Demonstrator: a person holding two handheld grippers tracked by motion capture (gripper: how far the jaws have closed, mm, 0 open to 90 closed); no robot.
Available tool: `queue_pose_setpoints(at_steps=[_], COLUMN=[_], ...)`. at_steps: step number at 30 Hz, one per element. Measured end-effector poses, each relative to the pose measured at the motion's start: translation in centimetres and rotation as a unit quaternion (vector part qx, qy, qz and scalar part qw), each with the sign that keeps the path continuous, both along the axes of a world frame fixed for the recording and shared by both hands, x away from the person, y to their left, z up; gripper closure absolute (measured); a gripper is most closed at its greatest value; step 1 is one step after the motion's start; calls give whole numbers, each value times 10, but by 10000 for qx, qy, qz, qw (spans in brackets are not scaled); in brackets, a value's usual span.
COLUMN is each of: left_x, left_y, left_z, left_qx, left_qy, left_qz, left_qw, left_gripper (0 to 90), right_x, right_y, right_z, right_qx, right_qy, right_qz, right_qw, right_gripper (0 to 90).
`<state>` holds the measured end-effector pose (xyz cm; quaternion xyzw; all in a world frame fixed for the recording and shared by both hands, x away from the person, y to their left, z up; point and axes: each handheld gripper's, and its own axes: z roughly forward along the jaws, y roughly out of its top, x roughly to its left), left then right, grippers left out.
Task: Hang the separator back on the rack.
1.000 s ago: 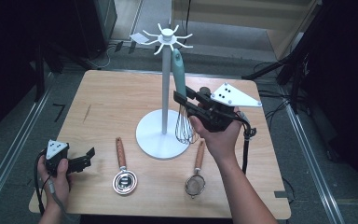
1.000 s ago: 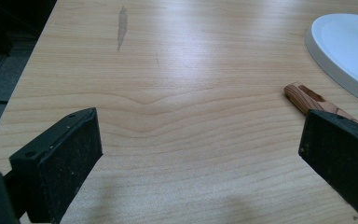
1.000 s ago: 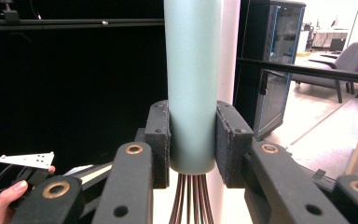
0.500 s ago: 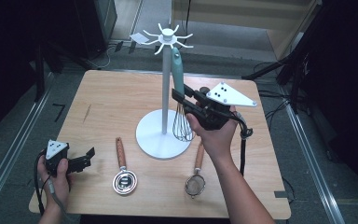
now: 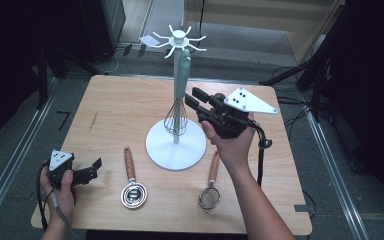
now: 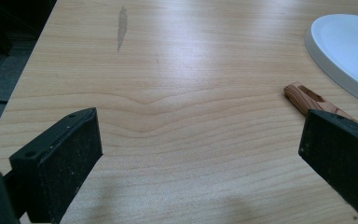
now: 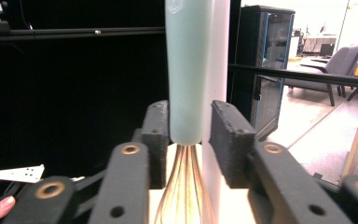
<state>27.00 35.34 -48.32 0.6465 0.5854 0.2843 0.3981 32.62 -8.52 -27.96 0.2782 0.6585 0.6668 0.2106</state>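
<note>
The white stand (image 5: 175,148) stood mid-table with a whisk (image 5: 178,95) hanging from its top hooks beside the pole. The right gripper (image 7: 189,135) bracketed the whisk's handle base, jaws closing, one pad touching. Left of the stand, the left gripper (image 5: 91,170) rested spread, empty.

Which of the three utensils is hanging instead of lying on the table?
The teal-handled whisk, hung from the white stand; both wooden-handled ones lie flat.
</note>
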Motion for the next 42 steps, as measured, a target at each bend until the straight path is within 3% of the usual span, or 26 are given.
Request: queue_pose_setpoints(at_steps=[6,15,28,34,42], left_x=[0,0,0,0,0], left_y=[0,0,0,0,0], left_z=[0,0,0,0,0], left_qx=[6,8,-8,4,23], left_qy=[8,14,-3,9,7], left_qz=[3,7,-6,-2,-11], left_qw=[10000,10000,10000,10000,10000], left_gripper=[0,0,0,0,0], right_x=[2,8,27,30,24], right_y=[-4,-4,-12,-15,-13], right_z=[9,29,57,67,69], right_qx=[-25,-49,257,257,205], right_qy=[-117,-307,-334,-434,-601], right_qz=[-142,-339,-657,-805,-590], right_qw=[9998,9989,9970,9955,9962], right_gripper=[900,900,900,900,900])
